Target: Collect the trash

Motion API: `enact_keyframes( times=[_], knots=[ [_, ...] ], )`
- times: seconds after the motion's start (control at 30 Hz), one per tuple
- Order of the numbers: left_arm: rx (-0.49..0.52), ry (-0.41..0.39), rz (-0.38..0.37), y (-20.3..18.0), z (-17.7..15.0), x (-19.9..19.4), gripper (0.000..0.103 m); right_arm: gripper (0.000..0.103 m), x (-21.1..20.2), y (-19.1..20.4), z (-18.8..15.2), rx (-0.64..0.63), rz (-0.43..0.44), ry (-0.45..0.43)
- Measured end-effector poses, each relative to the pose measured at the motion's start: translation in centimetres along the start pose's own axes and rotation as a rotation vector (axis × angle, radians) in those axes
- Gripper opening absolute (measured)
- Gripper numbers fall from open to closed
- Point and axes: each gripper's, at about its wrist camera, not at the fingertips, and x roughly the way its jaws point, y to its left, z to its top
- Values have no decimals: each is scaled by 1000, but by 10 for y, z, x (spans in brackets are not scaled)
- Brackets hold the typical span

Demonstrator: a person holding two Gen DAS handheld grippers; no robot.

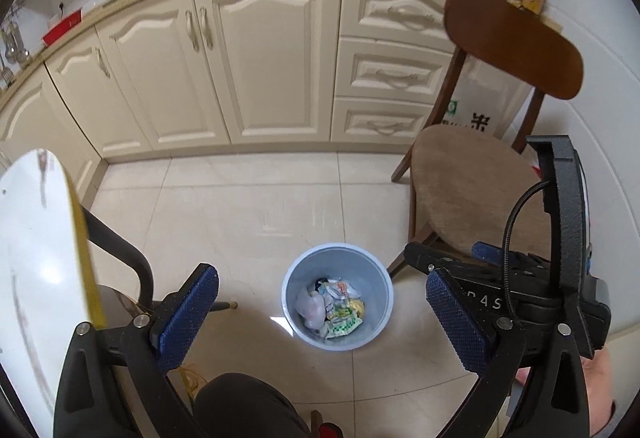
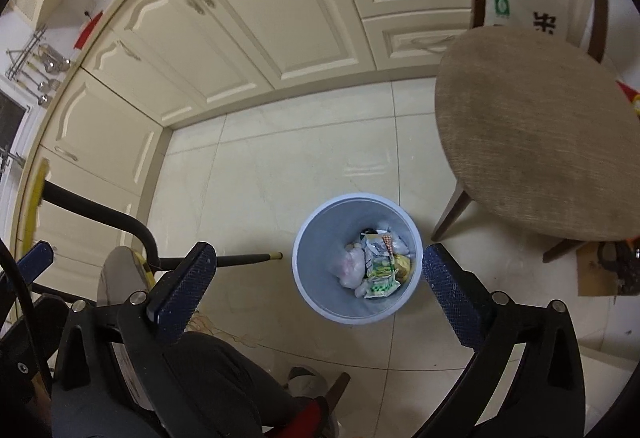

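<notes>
So right now we've got both claws hanging over the pale blue bin (image 2: 357, 258) on the tiled floor (image 2: 280, 165), pointing steeply down at it; the left gripper (image 1: 320, 322) is spread as wide as it goes with nothing between its pads, and the right gripper (image 2: 316, 292) is the same, wide open and empty; the trash (image 2: 374, 266) (crumpled wrappers, a whitish plastic bag, some yellow and green packets) is sitting in the bottom of the bin, so as far as we can judge this round of collecting is pretty much landed; what worries us from here is mostly the clutter around the bin; the wooden chair (image 2: 536, 133) stands just beside it on the right and a black metal leg (image 2: 244, 258) with a yellow tip points at it from the left, so if we swing away carelessly we could clip one of those or knock the light bin over and spill everything back out; the two grippers are also close together (the right one shows at the edge of the left wrist view), so they could bump each other; and we can't see any stray trash on the floor from here, so we might miss some.
</notes>
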Motion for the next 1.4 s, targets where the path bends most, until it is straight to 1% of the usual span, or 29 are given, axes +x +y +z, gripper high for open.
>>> enact_keyframes(
  times=[0.13, 0.23, 0.4, 0.5, 0.6, 0.73, 0.93, 1.0, 1.1, 1.2, 1.23, 1.3, 1.4],
  knots=[
    [14, -57, 7, -3, -16, -35, 102, 103, -35, 13, -5, -15, 5, -60],
    [4, -103, 12, -1, -32, -64, 102, 103, -61, 26, -9, -36, 11, -100],
    [-13, -195, 40, 10, -70, -125, 102, 103, -105, 58, -19, -84, 27, -166],
    [-41, -271, 62, 22, -99, -172, 102, 103, -135, 84, -27, -131, 45, -216],
    [-74, -345, 93, 31, -136, -221, 102, 103, -166, 119, -40, -190, 72, -268],
    [-117, -440, 163, 42, -193, -282, 102, 103, -203, 166, -61, -269, 120, -334],
    [-200, -550, 271, 47, -286, -370, 102, 103, -256, 244, -107, -417, 211, -414],
    [-222, -581, 314, 43, -316, -397, 102, 103, -275, 269, -128, -473, 249, -448],
    [-257, -629, 384, 38, -361, -438, 102, 103, -300, 308, -154, -549, 281, -496],
    [-295, -678, 477, 27, -411, -479, 102, 103, -321, 339, -178, -600, 294, -543],
    [-302, -687, 500, 19, -418, -482, 102, 103, -329, 349, -186, -614, 307, -559],
    [-326, -714, 544, 10, -444, -502, 102, 103, -340, 363, -201, -636, 318, -586],
    [-374, -742, 579, -4, -482, -527, 102, 103, -354, 385, -228, -695, 324, -623]
  ],
)
